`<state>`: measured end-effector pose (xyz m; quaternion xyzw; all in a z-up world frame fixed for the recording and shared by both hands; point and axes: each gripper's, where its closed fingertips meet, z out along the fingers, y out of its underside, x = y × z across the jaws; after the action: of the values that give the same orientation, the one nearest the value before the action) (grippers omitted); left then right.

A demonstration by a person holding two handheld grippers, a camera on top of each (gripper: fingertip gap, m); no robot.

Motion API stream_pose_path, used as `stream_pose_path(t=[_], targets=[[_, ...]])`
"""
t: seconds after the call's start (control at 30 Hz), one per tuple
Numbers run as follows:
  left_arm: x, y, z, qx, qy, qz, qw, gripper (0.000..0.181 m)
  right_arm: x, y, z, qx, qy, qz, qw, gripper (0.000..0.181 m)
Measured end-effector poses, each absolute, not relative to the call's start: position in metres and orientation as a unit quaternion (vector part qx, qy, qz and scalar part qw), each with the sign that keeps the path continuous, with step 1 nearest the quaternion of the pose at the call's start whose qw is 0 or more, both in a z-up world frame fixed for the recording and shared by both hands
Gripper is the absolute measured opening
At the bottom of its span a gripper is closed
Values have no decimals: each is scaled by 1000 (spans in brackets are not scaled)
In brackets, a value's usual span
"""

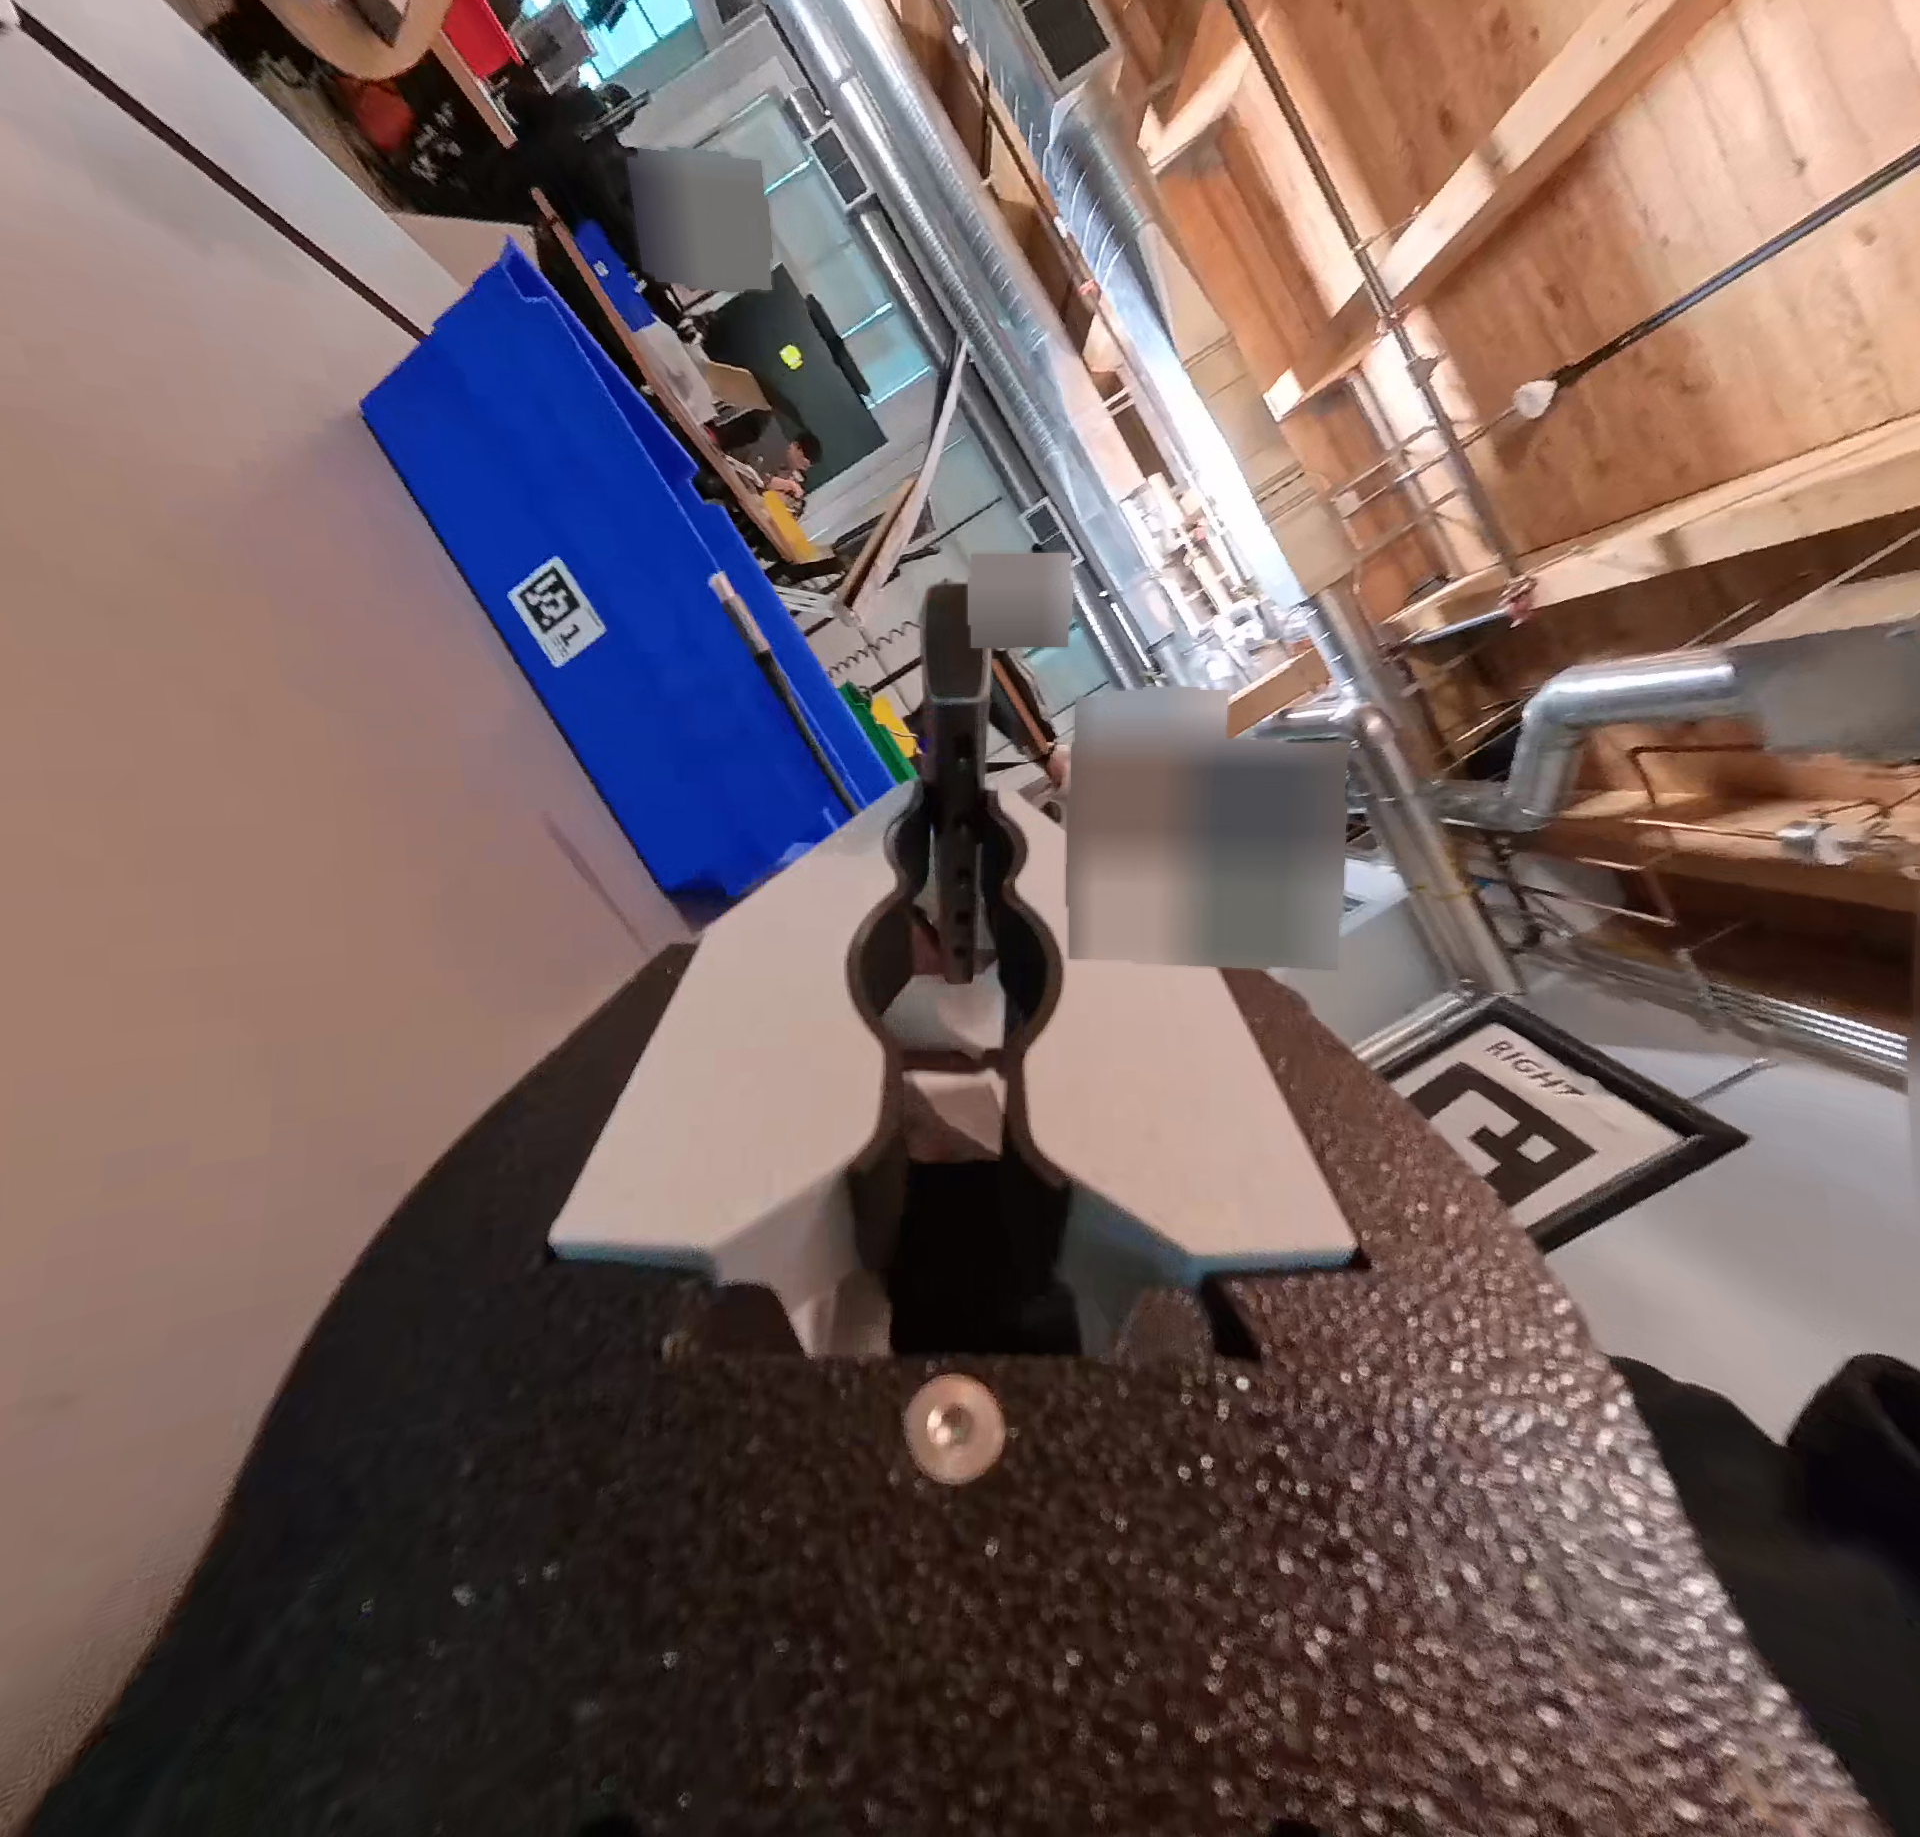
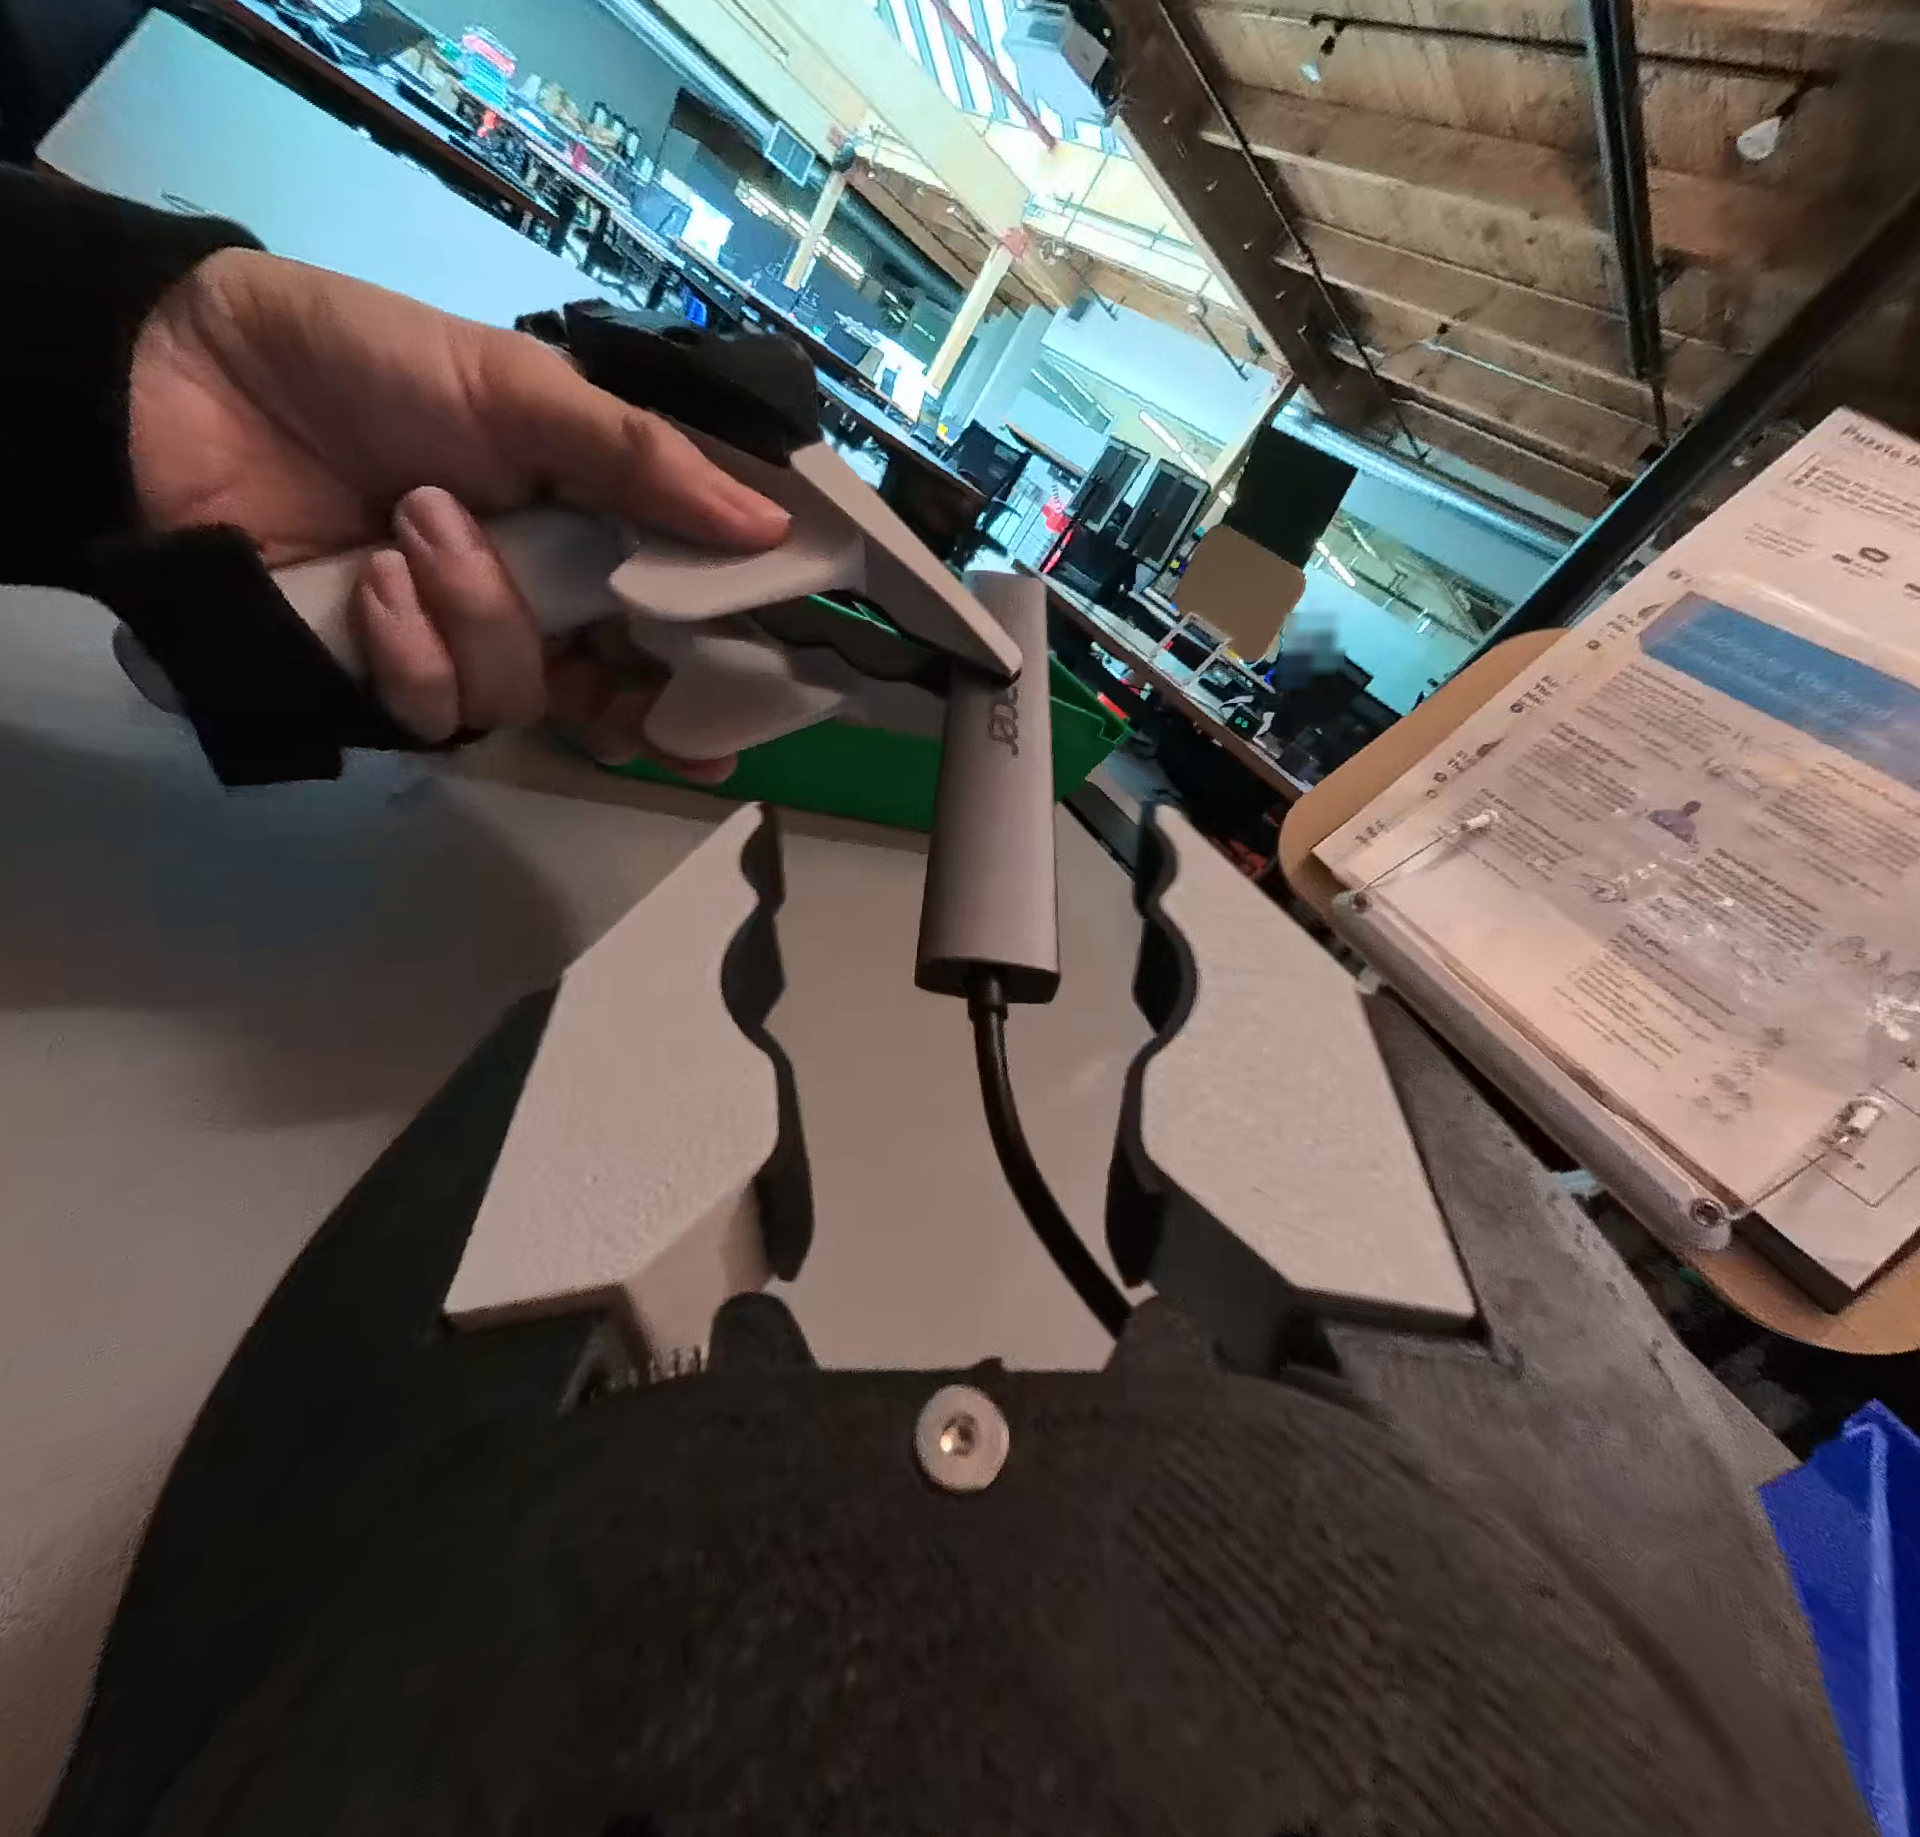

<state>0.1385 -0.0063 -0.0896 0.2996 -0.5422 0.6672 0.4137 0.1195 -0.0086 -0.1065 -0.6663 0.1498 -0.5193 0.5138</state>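
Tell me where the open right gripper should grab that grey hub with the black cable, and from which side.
Probably the lower body of the grey hub, just above where the black cable leaves it. The left gripper already clamps the upper part, so the lower end is free. It hangs lengthwise between the open fingers of the right gripper, so close across its narrow width, approaching from the cable end.

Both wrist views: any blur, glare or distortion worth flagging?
Left wrist view: strong wide-angle tilt, blown-out glare along the silver duct, hub in the left gripper sharp. Right wrist view: hand slightly soft, laminated sheet glossy with reflections.
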Motion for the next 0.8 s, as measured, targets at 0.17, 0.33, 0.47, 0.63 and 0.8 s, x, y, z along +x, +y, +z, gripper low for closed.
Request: stream_pose_path(t=[0.17,0.33,0.47,0.63,0.8], targets=[[136,-11,-93,309,-520,655,452,6,123,-21,-104,-641,160,-544,518,41],[134,-14,-93,313,-520,654,452,6,118,-18,-103,-623,160,-533,549,22],[138,-16,-95,320,-522,668,423,7,121,-21,-106,-624,197,-517,551,22],[143,-16,-95,298,-574,697,311,9,127,-37,-104,-595,261,-472,597,22],[155,6,-72,245,-638,718,133,12,131,-63,-99,-538,325,-423,653,22]])
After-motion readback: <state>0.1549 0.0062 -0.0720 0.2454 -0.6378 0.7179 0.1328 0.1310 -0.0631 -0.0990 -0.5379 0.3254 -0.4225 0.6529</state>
